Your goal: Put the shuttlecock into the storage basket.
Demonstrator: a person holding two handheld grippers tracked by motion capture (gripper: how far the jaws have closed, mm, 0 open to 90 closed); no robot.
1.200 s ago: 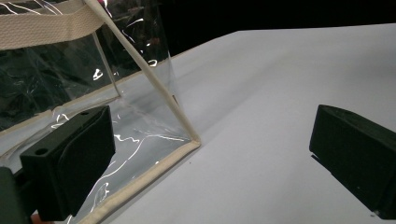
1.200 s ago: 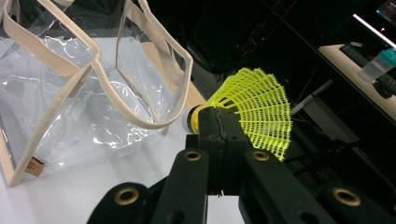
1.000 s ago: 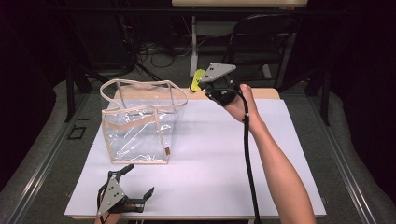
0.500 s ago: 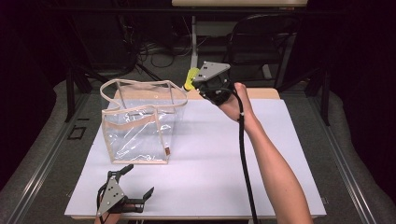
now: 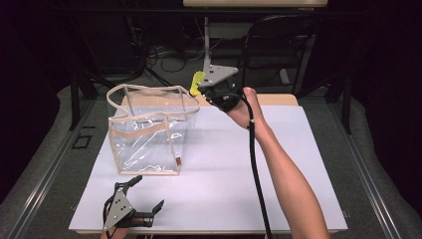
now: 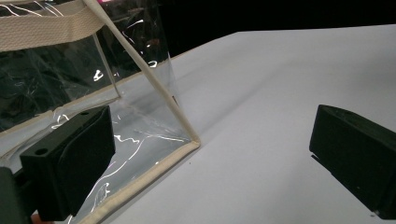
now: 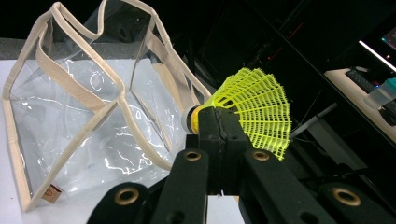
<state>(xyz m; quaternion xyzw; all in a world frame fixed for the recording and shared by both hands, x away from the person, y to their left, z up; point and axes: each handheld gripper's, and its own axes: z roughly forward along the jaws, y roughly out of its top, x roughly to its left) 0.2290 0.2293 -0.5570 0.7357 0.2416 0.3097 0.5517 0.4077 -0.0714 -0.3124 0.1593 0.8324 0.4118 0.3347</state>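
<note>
Shuttlecock held above the clear bag's far right corner.

My right tool (image 5: 203,89) is clamped on the yellow shuttlecock (image 5: 197,83), its cork hidden between the jaws. The clear bag (image 5: 149,130) stands open toward the worktop's (image 5: 298,164) far left. My left tool (image 5: 142,199) rests wide open at the near edge.

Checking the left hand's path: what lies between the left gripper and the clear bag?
Nothing but bare white table. In the high view the open left gripper sits just short of the clear bag; the left gripper view shows the bag's corner close ahead.
</note>
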